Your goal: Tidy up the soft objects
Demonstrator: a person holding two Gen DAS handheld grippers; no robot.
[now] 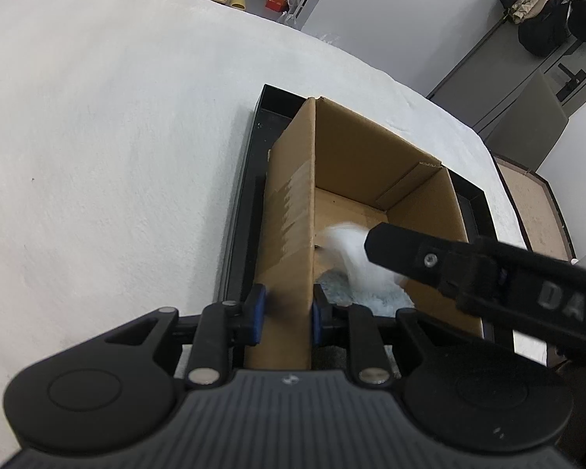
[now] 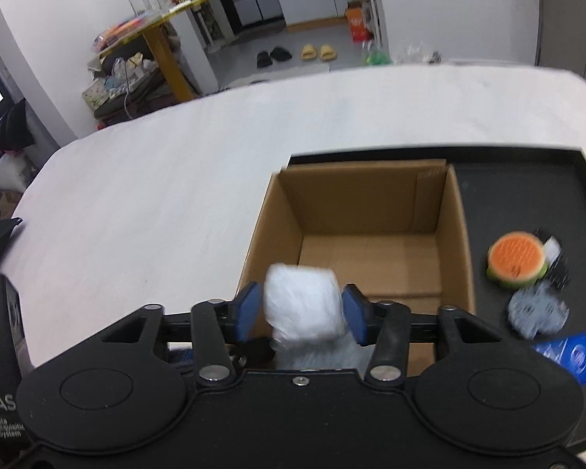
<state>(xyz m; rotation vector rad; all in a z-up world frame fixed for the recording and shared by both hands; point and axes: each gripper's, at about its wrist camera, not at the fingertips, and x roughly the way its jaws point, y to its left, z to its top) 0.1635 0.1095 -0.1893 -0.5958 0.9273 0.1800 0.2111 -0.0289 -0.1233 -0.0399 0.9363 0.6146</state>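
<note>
An open cardboard box (image 1: 355, 148) (image 2: 371, 203) stands in a black tray (image 1: 246, 203) (image 2: 527, 195) on the white table. My left gripper (image 1: 287, 305) is shut on the box's near-left wall, one blue pad on each side. My right gripper (image 2: 302, 308) hovers over the box's near edge, and one of its fingers (image 1: 410, 250) shows from the right in the left wrist view. A white fluffy soft object (image 2: 302, 301) (image 1: 347, 250), blurred, sits between the right pads, which stand slightly off it. A pale blue fluffy item (image 1: 371, 301) lies on the box floor below.
On the tray right of the box lie an orange-and-green round soft toy (image 2: 515, 260), a grey-blue round item (image 2: 537, 310), a small black-and-white piece (image 2: 556, 258) and a blue packet (image 2: 570, 355). White tabletop (image 2: 156, 195) spreads left and beyond.
</note>
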